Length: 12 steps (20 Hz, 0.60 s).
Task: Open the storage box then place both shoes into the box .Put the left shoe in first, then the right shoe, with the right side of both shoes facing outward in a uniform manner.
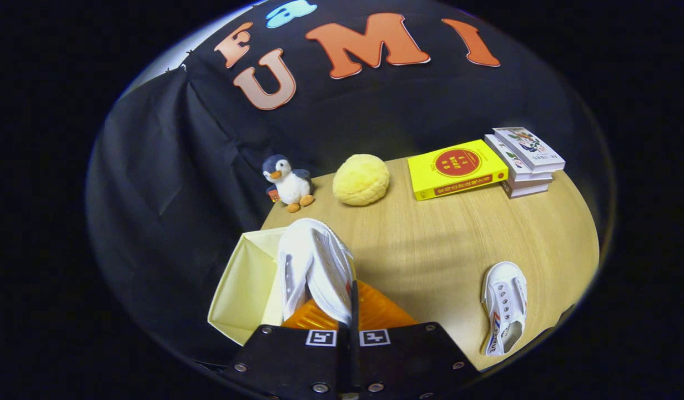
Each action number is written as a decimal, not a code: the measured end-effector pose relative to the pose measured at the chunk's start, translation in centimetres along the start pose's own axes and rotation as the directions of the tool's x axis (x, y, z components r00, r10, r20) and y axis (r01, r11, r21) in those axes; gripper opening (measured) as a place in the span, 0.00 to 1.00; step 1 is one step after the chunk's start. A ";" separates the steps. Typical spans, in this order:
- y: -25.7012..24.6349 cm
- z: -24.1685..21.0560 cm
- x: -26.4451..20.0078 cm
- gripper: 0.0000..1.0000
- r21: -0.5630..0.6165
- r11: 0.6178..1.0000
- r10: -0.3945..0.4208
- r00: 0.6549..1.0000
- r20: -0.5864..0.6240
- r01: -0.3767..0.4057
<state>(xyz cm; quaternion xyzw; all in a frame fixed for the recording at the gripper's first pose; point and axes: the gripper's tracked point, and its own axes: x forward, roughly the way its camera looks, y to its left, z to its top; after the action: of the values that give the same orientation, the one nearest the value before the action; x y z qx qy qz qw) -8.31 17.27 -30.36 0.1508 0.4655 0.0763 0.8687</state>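
White canvas shoe (pixel 315 266) is clamped between the gripper (pixel 347 332) fingers, which are closed together on it, long axis running toward 12 o'clock above the pale yellow open storage box (pixel 239 289). At 3 o'clock, well apart, a second white shoe (pixel 504 306) lies on the wooden table (pixel 431 239), toe toward 12.

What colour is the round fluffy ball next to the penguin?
Yellow. The fluffy ball shows best in the gripper view.

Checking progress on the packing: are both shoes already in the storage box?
No: one shoe is held in the gripper over the storage box; the other shoe lies on the table.
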 end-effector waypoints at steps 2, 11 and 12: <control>2.5 0.5 0.4 0.01 -0.005 1.000 0.027 1.000 -0.010 -0.027; 11.3 -1.7 5.5 0.01 -0.027 0.998 0.059 0.993 -0.101 -0.062; 11.9 -2.2 6.2 0.01 -0.024 0.998 0.054 0.992 -0.112 -0.057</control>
<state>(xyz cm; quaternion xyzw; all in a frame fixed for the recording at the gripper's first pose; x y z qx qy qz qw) -6.62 30.56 -32.38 0.1475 0.5079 0.1149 0.8409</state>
